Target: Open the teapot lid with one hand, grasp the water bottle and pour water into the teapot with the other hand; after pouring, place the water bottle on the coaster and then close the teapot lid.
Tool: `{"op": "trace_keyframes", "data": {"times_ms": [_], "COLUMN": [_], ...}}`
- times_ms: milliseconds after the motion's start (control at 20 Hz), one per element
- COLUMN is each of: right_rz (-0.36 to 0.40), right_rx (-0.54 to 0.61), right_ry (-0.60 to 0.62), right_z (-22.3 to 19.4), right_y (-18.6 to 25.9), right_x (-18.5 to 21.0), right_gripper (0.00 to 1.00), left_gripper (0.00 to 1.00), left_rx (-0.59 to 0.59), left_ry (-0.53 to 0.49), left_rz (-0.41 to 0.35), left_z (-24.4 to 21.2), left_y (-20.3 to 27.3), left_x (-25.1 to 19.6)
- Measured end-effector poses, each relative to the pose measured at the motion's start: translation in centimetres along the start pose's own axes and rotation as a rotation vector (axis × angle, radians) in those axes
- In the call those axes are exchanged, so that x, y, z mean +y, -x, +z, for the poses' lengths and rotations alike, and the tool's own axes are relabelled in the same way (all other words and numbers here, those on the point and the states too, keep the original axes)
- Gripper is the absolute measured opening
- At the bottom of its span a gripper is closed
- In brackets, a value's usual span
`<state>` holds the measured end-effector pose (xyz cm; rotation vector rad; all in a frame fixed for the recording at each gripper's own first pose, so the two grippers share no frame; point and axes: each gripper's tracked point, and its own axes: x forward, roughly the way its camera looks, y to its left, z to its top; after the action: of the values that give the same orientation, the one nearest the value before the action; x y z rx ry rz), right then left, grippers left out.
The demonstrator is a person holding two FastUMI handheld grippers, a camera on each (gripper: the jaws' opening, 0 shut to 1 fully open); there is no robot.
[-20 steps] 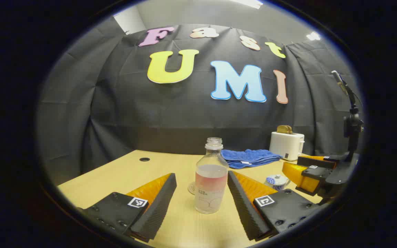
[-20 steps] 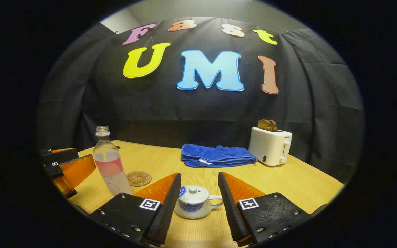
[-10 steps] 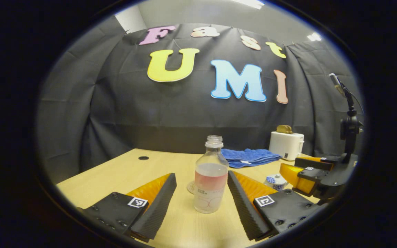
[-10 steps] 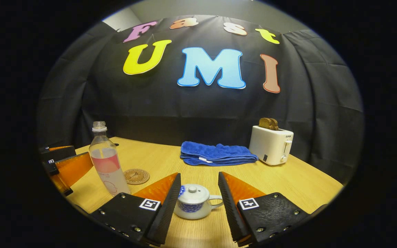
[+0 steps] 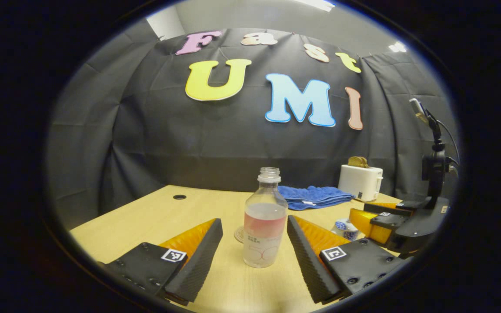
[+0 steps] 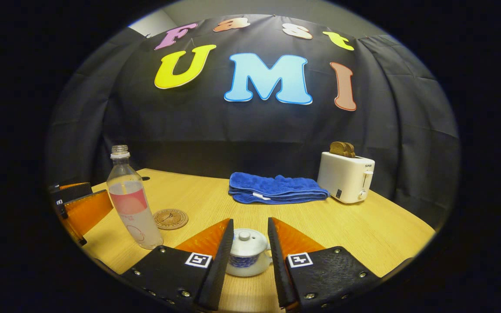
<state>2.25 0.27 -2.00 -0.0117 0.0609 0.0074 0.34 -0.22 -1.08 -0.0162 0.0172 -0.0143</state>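
**Both grippers poised, neither one gripping**

Here the left gripper [image 5: 255, 254] stands spread wide on either side of the water bottle [image 5: 264, 221], which rests upright on the wooden table [image 5: 155, 215] with no cap on it and clear space between it and each finger. The bottle is about half full and wears a pink label band. Just behind its base, in the left gripper view, the edge of the round coaster [image 5: 238, 234] peeks out, flat on the table; in the right gripper view the coaster [image 6: 170, 218] lies just beside the bottle [image 6: 129, 204] and apart from it.

The right gripper [image 6: 247, 256] brackets the small white-and-blue teapot [image 6: 246, 258], its fingers [image 6: 220, 261] close on both sides of the pot. Whether they touch it cannot be told; they do not look pressed home. The lid [image 6: 245, 242], with its round knob, sits on the pot. From the left gripper view the right gripper [image 5: 376, 221] shows farther off on the right, with the teapot [image 5: 344, 229] partly hidden behind it.

At the back of the table lie a folded blue towel [image 6: 274, 190] and a white toaster [image 6: 346, 177] with bread standing in its slots.
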Motion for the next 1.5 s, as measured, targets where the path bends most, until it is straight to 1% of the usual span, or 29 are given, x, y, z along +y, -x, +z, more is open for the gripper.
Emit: {"op": "trace_keyframes", "data": {"times_ms": [350,550,600,700,800,850,900,1100,1250,1500], "right_rz": [0.015,0.020,0.015,0.021,0.026,0.024,0.027,0.041,0.039,-0.003], "right_rx": [0.037,0.028,0.024,0.022,0.022,0.011,0.011,0.008,-0.038,-0.124], "right_ry": [0.031,0.035,0.033,0.012,0.028,0.013,-0.003,-0.028,-0.038,-0.024], "right_z": [-1.3,-1.1,-1.2,-1.0,-0.9,-1.1,-1.0,-0.8,0.6,2.8], "right_y": [-1.5,-1.7,-2.5,-1.8,-1.9,-0.8,-1.3,-1.7,-1.2,-0.2], "right_x": [0.8,1.0,0.9,0.9,1.1,1.1,0.9,0.9,0.6,-1.0], "right_gripper": [0.49,0.49,0.49,0.16,0.16,0.16,0.05,0.04,0.04,0.05], "left_gripper": [1.00,1.00,1.00,1.00,1.00,1.00,1.00,1.00,1.00,1.00], "left_rx": [0.006,0.016,0.018,0.022,0.023,0.025,0.026,0.034,0.043,0.065], "left_ry": [0.003,0.004,0.006,0.005,0.004,0.004,0.003,0.003,-0.003,-0.031], "left_rz": [-0.002,-0.003,-0.004,-0.005,-0.006,-0.007,-0.009,-0.030,-0.034,-0.028], "left_z": [-0.4,-1.0,-1.0,-1.1,-1.1,-1.3,-1.3,-1.9,-2.2,-3.0], "left_y": [-0.2,-0.5,-0.5,-0.5,-0.6,-0.6,-0.6,-0.9,-1.3,-2.5], "left_x": [0.1,0.2,0.1,0.2,0.2,0.1,0.1,-0.5,-0.8,-0.9]}}
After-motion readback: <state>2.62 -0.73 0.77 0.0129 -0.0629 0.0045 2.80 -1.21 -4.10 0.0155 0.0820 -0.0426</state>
